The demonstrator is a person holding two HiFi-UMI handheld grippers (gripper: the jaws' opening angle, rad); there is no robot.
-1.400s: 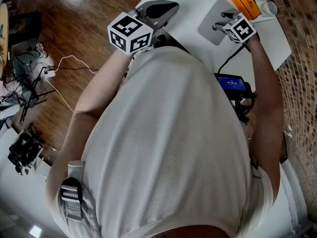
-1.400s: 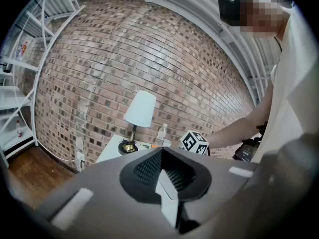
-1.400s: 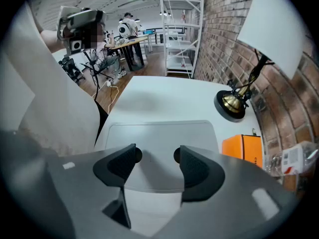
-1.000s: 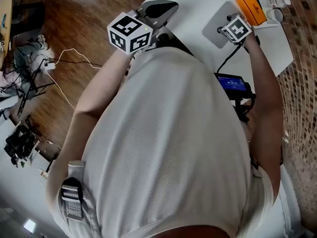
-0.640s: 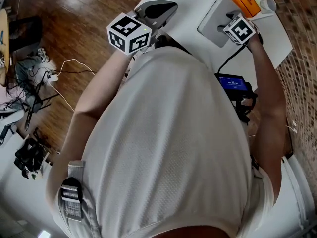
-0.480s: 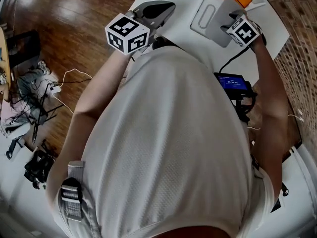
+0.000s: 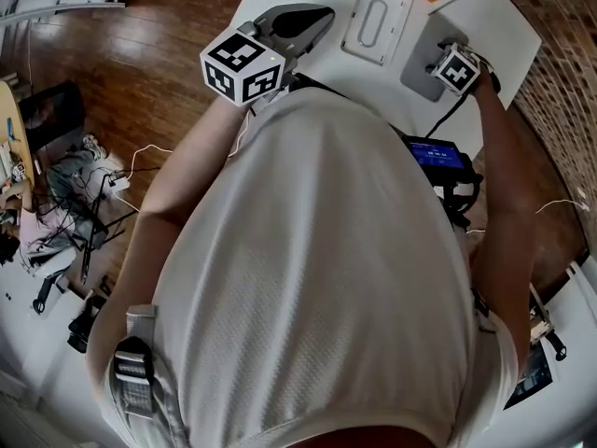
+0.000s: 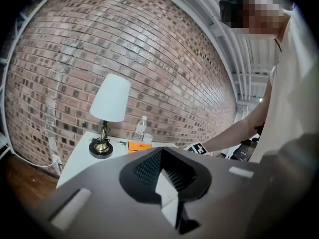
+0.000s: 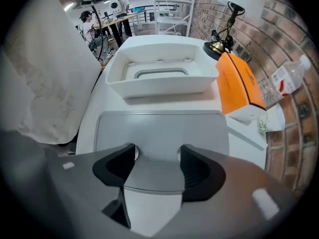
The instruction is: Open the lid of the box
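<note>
- The bench [image 7: 322, 63] is a plain white top. Under my right tool [image 9: 157, 156] it carries the grey lid [image 9: 159, 126], which lies flat and is off the box.
- Just beyond the lid, straight ahead of the right tool, sits the white box [image 9: 164, 86], open at the top, with its walls and inner recess showing.
- Ahead and to the right of that tool an orange carton [image 9: 237, 86] stands beside the box. A clear bottle [image 9: 291, 81] is further right, against the brick wall [image 8: 149, 59].
- Past the box, at the far end of the bench, is the brass foot of a lamp [image 8: 109, 113] with a white shade.
- Off the bench the room has a dark wood floor [image 7: 140, 91], with a tangle of cables [image 7: 84, 175] well away on the left tool's side.
- Right tool: the jaws are partly apart and set against the sides of the lid's raised grey grip. I read it as clenched on the lid.
- Left tool [image 8: 162, 156]: the pads meet at their tips with nothing between them. It is held up off the bench and points along it toward the lamp.
</note>
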